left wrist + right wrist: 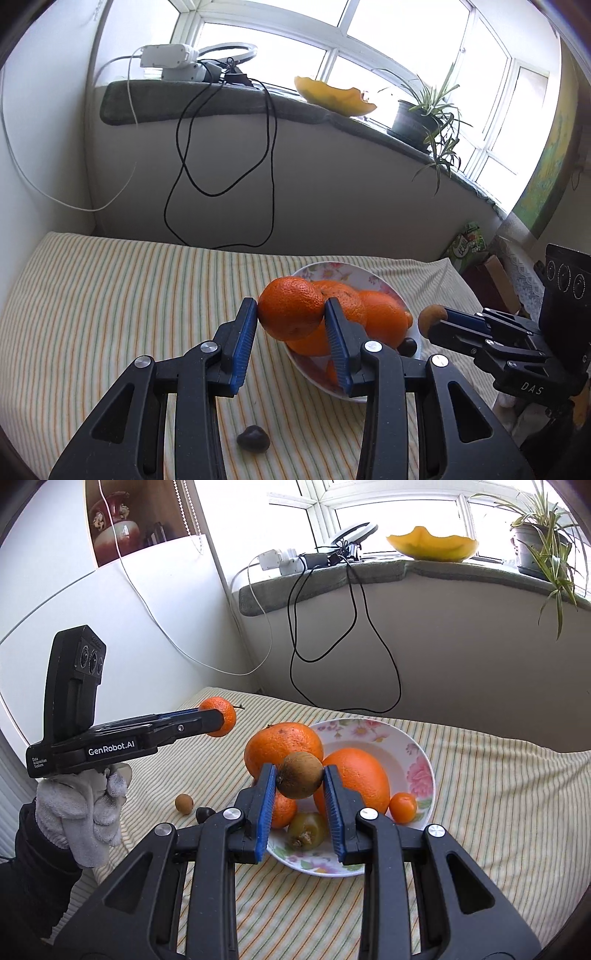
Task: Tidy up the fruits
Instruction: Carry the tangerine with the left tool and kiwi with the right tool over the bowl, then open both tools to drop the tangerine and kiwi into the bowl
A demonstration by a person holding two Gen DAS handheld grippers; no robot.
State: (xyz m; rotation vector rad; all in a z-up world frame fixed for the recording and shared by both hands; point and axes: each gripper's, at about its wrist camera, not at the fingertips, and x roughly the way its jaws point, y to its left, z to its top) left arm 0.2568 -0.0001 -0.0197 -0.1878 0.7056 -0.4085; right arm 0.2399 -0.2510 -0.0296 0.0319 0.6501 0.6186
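Note:
My left gripper (291, 309) is shut on a mandarin (286, 301), held in the air just left of the floral plate (343, 268). The right wrist view shows that gripper (221, 720) from the side with the mandarin (224, 707) at its tip. My right gripper (300, 774) is shut on a small brown round fruit (300, 775) above the plate's (413, 760) near side. The plate holds two big oranges (282, 744), a small orange (402, 806) and a yellow-green fruit (308, 830). From the left wrist, the right gripper (437, 318) and its brown fruit (430, 316) show at the right.
The plate rests on a striped cloth (110, 302). On the cloth lie a small brown fruit (183, 804) and a dark nut-like piece (253, 438). Black and white cables (266, 147) hang from the windowsill. A gloved hand (83, 823) holds the left gripper.

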